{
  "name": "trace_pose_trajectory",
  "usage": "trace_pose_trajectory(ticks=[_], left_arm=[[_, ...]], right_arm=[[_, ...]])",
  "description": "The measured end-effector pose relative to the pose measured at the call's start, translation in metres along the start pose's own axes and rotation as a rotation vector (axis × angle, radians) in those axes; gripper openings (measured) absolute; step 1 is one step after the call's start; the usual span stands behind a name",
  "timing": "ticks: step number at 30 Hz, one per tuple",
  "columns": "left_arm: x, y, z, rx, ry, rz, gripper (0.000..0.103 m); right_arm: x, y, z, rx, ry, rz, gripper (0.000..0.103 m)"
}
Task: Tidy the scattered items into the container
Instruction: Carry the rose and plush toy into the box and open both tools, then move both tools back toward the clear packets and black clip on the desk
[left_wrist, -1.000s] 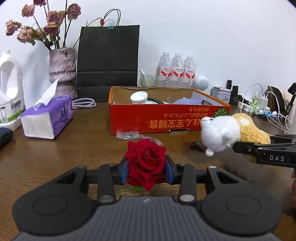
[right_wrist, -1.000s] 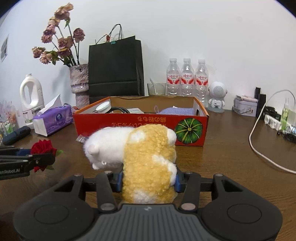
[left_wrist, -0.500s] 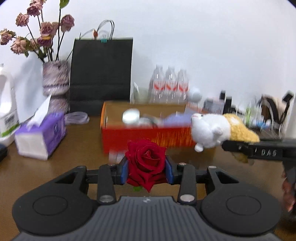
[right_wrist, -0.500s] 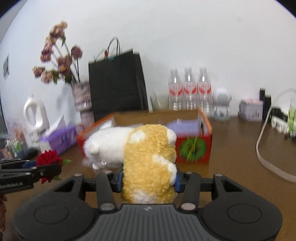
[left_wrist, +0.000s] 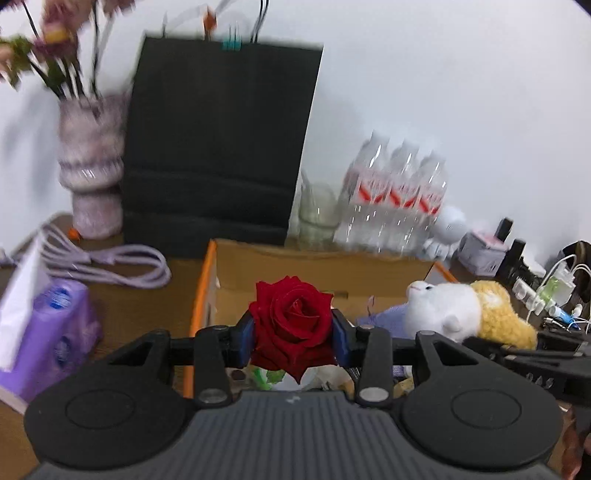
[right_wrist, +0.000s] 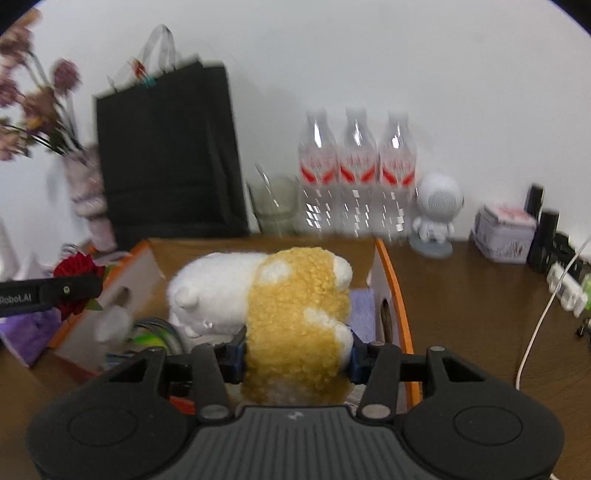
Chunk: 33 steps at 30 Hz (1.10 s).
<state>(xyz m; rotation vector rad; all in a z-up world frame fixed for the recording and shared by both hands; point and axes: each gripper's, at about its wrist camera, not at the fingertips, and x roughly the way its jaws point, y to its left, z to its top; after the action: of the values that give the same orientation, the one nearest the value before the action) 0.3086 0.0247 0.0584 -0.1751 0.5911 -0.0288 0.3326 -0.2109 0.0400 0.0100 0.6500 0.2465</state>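
My left gripper (left_wrist: 291, 338) is shut on a red rose (left_wrist: 291, 328) and holds it above the open orange cardboard box (left_wrist: 201, 295). My right gripper (right_wrist: 297, 354) is shut on a white and yellow plush toy (right_wrist: 291, 310), held over the same box (right_wrist: 397, 295). The plush also shows in the left wrist view (left_wrist: 465, 314), at the right over the box. The rose shows in the right wrist view (right_wrist: 75, 269), at the left. Inside the box lie a purple cloth (right_wrist: 364, 306) and other small items, partly hidden.
A black paper bag (left_wrist: 221, 140), a vase of dried flowers (left_wrist: 92, 173), a glass (right_wrist: 275, 205) and three water bottles (right_wrist: 356, 170) stand behind the box. A purple tissue pack (left_wrist: 44, 332) lies left. A white figurine (right_wrist: 437, 214), tin (right_wrist: 504, 232) and cables (right_wrist: 543, 310) are right.
Both grippers rose and moved forward from the table in front of the box to above its opening, still gripping the rose and the plush.
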Motion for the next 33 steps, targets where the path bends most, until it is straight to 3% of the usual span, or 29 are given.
trace_pose_trajectory(ticks=[3, 5, 6, 7, 8, 9, 11, 14, 20, 25, 29, 33], left_arm=[[0.019, -0.003, 0.003, 0.007, 0.022, 0.025, 0.045], [0.029, -0.002, 0.002, -0.001, 0.043, 0.034, 0.056], [0.033, -0.001, 0.001, -0.006, 0.051, 0.034, 0.060], [0.036, 0.000, 0.001, -0.012, 0.060, 0.033, 0.075], [0.039, 0.001, 0.001, -0.021, 0.069, 0.030, 0.089], [0.041, 0.002, 0.001, -0.031, 0.077, 0.019, 0.093], [0.041, 0.003, 0.001, -0.039, 0.086, 0.006, 0.103], [0.040, 0.001, 0.001, -0.012, 0.095, 0.037, 0.103], [0.025, -0.003, -0.001, 0.014, 0.085, 0.023, 0.103], [-0.022, -0.005, -0.010, 0.045, -0.008, -0.013, 0.103], [-0.068, 0.000, -0.036, 0.123, -0.055, -0.052, 0.103], [-0.093, 0.005, -0.080, 0.177, -0.042, -0.035, 0.103]], right_arm=[[0.016, -0.002, -0.002, 0.026, 0.036, 0.000, 0.048], [0.024, -0.003, -0.004, 0.040, 0.060, 0.007, 0.051], [0.026, -0.003, -0.005, 0.046, 0.065, 0.006, 0.057], [0.027, -0.003, -0.005, 0.054, 0.065, 0.006, 0.077], [0.028, -0.003, -0.004, 0.064, 0.063, 0.009, 0.086], [0.027, -0.004, -0.004, 0.070, 0.057, 0.014, 0.097], [0.025, -0.004, -0.002, 0.067, 0.050, 0.023, 0.097], [0.023, -0.002, 0.002, 0.051, 0.050, 0.015, 0.101], [0.011, 0.003, 0.003, 0.038, 0.046, 0.015, 0.103], [-0.022, 0.008, -0.006, -0.006, 0.004, 0.037, 0.103], [-0.065, 0.013, -0.033, -0.072, -0.050, 0.078, 0.103], [-0.088, 0.017, -0.078, -0.092, -0.037, 0.108, 0.103]])
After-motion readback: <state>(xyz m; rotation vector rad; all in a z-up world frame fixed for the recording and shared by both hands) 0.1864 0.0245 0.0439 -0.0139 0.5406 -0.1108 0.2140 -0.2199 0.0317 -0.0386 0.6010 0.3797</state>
